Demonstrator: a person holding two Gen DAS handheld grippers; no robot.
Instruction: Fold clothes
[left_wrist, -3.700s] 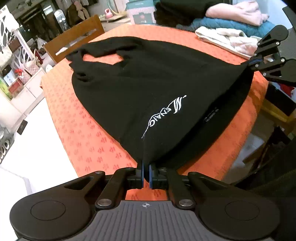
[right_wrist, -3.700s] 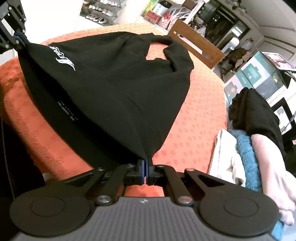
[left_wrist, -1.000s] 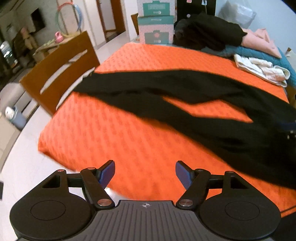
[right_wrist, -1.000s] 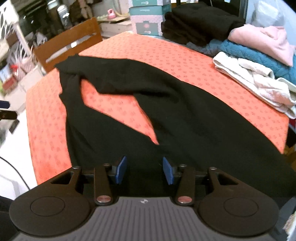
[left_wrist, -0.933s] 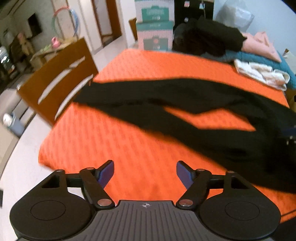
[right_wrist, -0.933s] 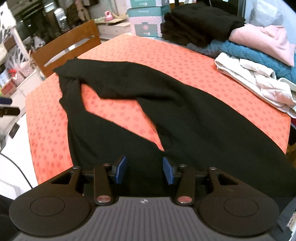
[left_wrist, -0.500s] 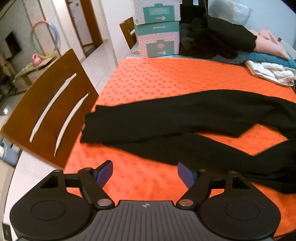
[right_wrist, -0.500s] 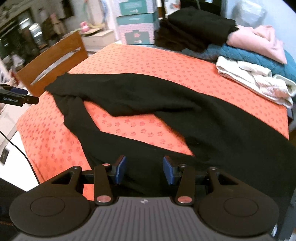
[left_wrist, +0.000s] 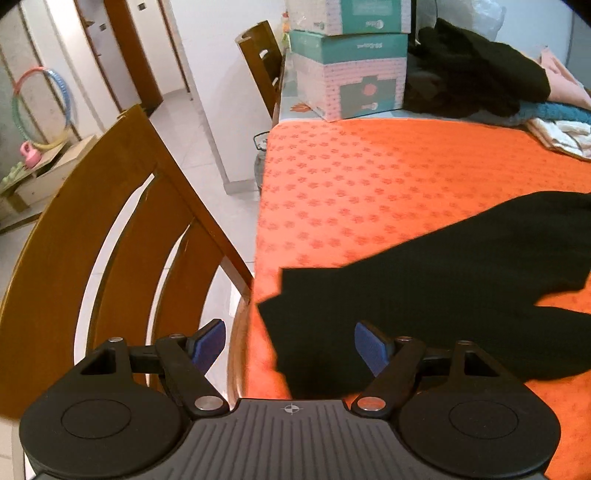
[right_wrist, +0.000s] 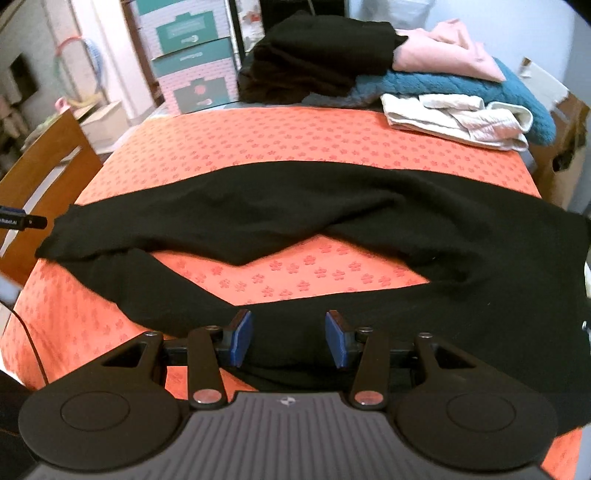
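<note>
Black garment (right_wrist: 332, 229) spread flat across orange patterned tablecloth (right_wrist: 295, 147), two long legs running toward left table edge, V-shaped gap of bare cloth betw. them. Leg ends (left_wrist: 295, 295) right at left edge, nearly overhanging.

Edges/room: wooden chair (left_wrist: 92, 240) tight against left table edge, backrest just beside leg ends; little clearance there. Far half of table bare orange, open for moving. Far right corner taken by stack of folded clothes (right_wrist: 424, 74): black, pink, teal, white. Teal-pink boxes (left_wrist: 347, 66) beyond far edge. Garment waist end runs to right table edge, partly out of right-wrist view.

Left gripper (left_wrist: 290, 343): spread wide, empty, straddling table edge over leg ends; one blue pad over chair gap, other over black fabric. No contact visible.

Right gripper (right_wrist: 290, 341): half spread, empty, low over near leg; touching fabric or not – can't tell.

Vs 3.7 s ago: then both grippers pinched garment, held up folded, white logo showing. Now released, laid out. Vs 1 s ago: left view shifted from mid-table to the chair-side edge; both openings unchanged.
</note>
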